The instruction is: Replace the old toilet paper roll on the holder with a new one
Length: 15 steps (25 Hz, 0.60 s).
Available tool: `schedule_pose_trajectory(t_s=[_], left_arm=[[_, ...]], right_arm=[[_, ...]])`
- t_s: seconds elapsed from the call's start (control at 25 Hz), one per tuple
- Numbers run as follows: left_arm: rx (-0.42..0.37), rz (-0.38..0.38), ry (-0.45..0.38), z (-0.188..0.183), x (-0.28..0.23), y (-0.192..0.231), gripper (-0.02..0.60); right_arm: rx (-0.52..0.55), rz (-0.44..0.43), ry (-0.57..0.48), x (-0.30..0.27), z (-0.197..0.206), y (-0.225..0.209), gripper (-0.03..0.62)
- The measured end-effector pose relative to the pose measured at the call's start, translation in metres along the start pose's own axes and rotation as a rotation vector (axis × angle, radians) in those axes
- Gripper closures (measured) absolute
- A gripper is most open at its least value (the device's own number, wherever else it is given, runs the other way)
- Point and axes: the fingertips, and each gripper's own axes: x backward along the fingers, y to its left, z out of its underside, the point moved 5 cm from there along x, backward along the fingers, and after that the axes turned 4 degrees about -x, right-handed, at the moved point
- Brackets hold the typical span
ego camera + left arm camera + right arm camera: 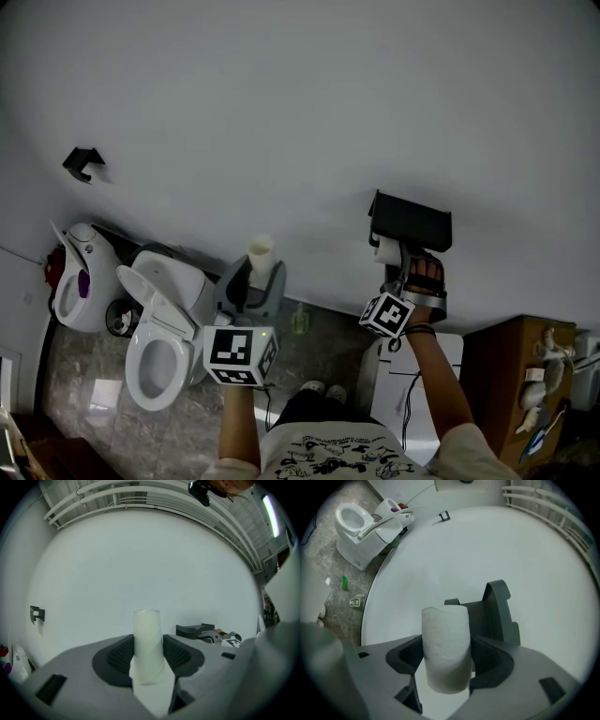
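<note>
My left gripper (255,272) is shut on the old roll (261,251), a thin pale tube standing upright between its jaws; it shows the same in the left gripper view (148,644). To the right, my right gripper (398,258) is shut on a fuller white toilet paper roll (387,249) just below the black wall holder (412,220). In the right gripper view this new roll (445,646) fills the gap between the jaws, with the dark holder (497,611) close behind it on the white wall. The holder's inside is hidden.
A white toilet (159,328) with its lid up stands at the lower left, another white fixture (80,281) beside it. A black hook (84,162) is on the wall. A white box (417,375) and a wooden cabinet (516,375) stand under the holder.
</note>
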Motion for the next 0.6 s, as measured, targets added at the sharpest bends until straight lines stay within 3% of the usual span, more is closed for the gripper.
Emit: schedule_pose_trajectory(t_s=[0.36, 0.6], left_arm=[[0.006, 0.057, -0.020, -0.006, -0.014, -0.015, 0.385], [0.005, 0.114, -0.042, -0.013, -0.023, -0.032, 0.385]], right_arm=[[-0.108, -0.051, -0.097, 0.032, -0.007, 0.001, 0.270], [-0.332, -0.125, -0.118, 0.069, -0.003, 0.006, 0.270]])
